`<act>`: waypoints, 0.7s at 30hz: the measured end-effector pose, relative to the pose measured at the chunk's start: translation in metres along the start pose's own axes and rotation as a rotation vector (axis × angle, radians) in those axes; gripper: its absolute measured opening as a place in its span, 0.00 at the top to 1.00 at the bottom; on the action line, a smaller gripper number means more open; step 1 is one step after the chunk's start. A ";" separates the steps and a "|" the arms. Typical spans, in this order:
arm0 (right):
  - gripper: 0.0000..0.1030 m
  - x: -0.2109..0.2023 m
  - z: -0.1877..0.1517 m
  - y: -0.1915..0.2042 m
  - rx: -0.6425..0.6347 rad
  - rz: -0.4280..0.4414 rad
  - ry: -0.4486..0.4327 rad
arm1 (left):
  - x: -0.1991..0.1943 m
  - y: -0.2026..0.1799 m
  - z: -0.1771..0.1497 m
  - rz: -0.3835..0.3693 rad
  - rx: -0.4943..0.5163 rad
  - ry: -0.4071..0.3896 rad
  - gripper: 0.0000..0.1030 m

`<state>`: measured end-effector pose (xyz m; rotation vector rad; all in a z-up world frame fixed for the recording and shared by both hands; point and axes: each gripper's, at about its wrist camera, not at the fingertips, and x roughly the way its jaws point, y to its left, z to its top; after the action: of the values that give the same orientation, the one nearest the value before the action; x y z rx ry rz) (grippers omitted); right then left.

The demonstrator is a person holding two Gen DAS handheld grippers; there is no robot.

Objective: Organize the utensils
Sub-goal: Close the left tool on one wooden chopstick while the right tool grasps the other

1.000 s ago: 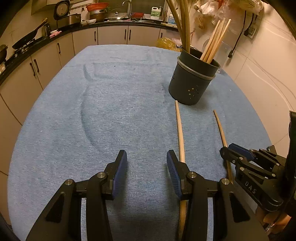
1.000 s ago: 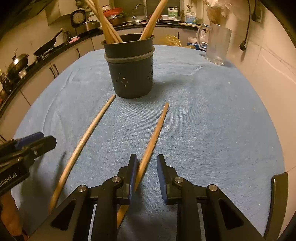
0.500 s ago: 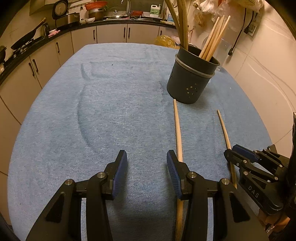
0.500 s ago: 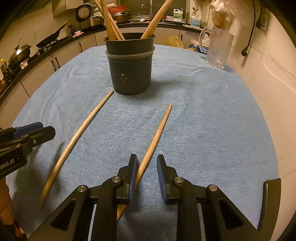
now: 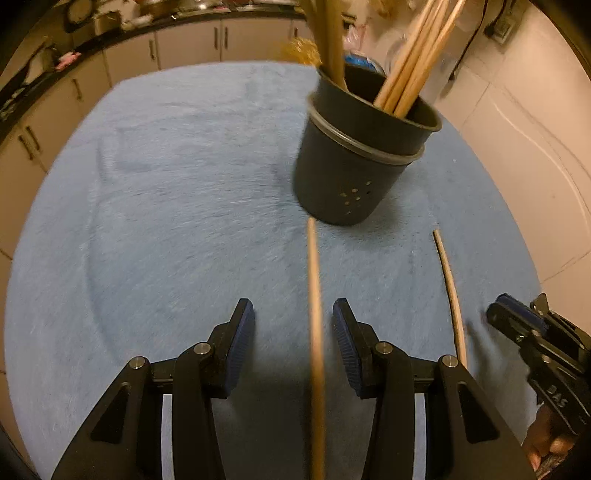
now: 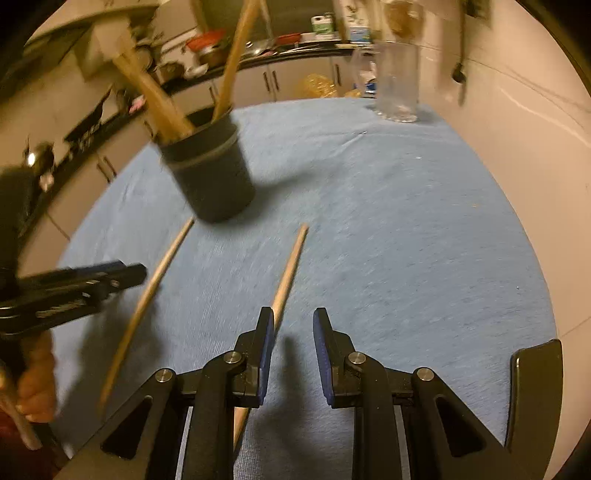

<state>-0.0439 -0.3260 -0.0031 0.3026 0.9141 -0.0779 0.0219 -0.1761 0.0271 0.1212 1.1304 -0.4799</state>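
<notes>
surface: blue towel (image 5: 166, 221), kitchen cabinets (image 5: 192, 40) behind | left gripper (image 5: 293, 332) angled down, spread astride wooden stick (image 5: 314, 295) | right gripper (image 6: 293, 350) spread, empty

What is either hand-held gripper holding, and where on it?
Nothing held: left hand-held gripper stands open astride the left chopstick; right hand-held gripper open beside the right chopstick.

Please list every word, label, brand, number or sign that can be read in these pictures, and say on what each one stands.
"DAS": on the black body of the right gripper, as the left wrist view shows it.
Lettering on the left gripper, in the right wrist view: too blurred to read.
Labels on the bottles on the far counter: too small and blurred to read.
Nothing readable on the dark utensil holder.
</notes>
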 end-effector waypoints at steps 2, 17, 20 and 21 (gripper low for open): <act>0.77 0.000 0.005 -0.007 0.030 0.013 0.004 | 0.009 -0.008 0.011 0.002 0.027 0.018 0.58; 0.77 0.062 0.061 -0.006 0.155 0.079 0.183 | 0.009 -0.012 0.006 0.129 0.100 0.027 0.94; 0.78 0.069 0.062 0.007 0.102 0.029 0.197 | 0.007 -0.008 0.001 0.119 0.086 0.017 0.94; 0.87 0.070 0.063 0.012 0.077 0.006 0.202 | 0.008 -0.009 0.001 0.119 0.084 0.011 0.94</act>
<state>0.0495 -0.3282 -0.0194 0.3901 1.1119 -0.0784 0.0211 -0.1865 0.0219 0.2633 1.1077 -0.4213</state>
